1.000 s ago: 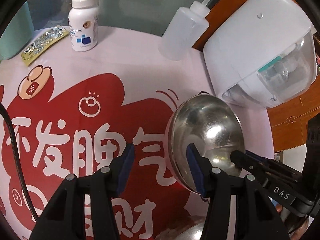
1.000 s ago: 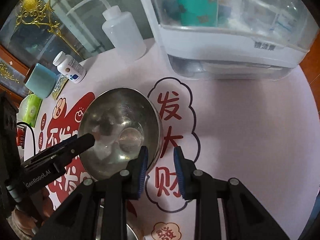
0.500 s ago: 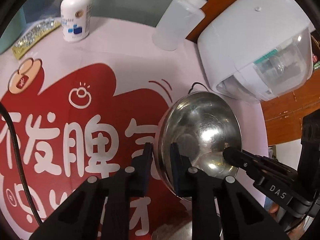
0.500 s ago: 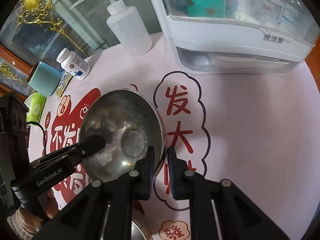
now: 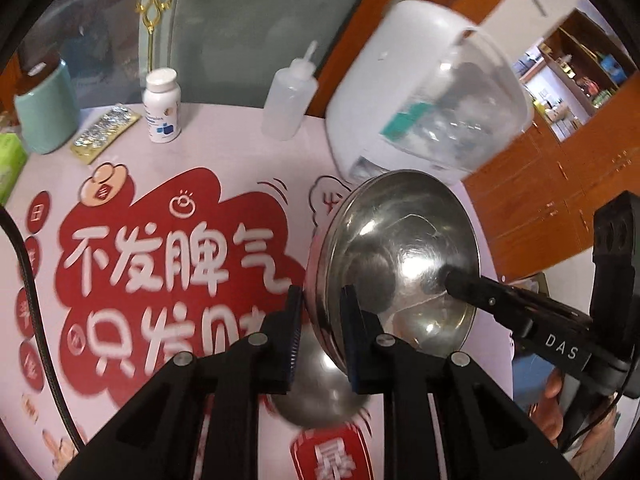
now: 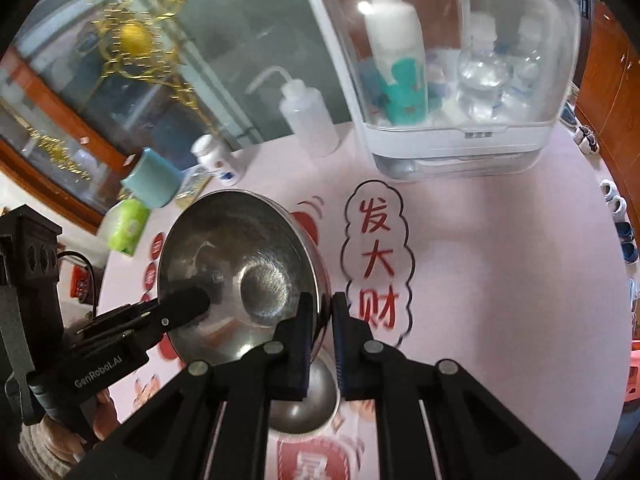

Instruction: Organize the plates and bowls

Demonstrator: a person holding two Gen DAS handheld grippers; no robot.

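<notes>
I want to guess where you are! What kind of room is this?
Probably a dining room at home: a round table under a pink-and-red printed cloth, a white dish cabinet with a clear lid, and wooden cupboards behind. Both grippers hold a shiny steel bowl.

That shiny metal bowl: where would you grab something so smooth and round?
By its thin rim, from two opposite sides. The metal bowl has smooth curved walls and no handle, so only the edge fits between the pads. Here the left gripper and the right gripper each pinch the rim, one pad inside and one outside.
</notes>
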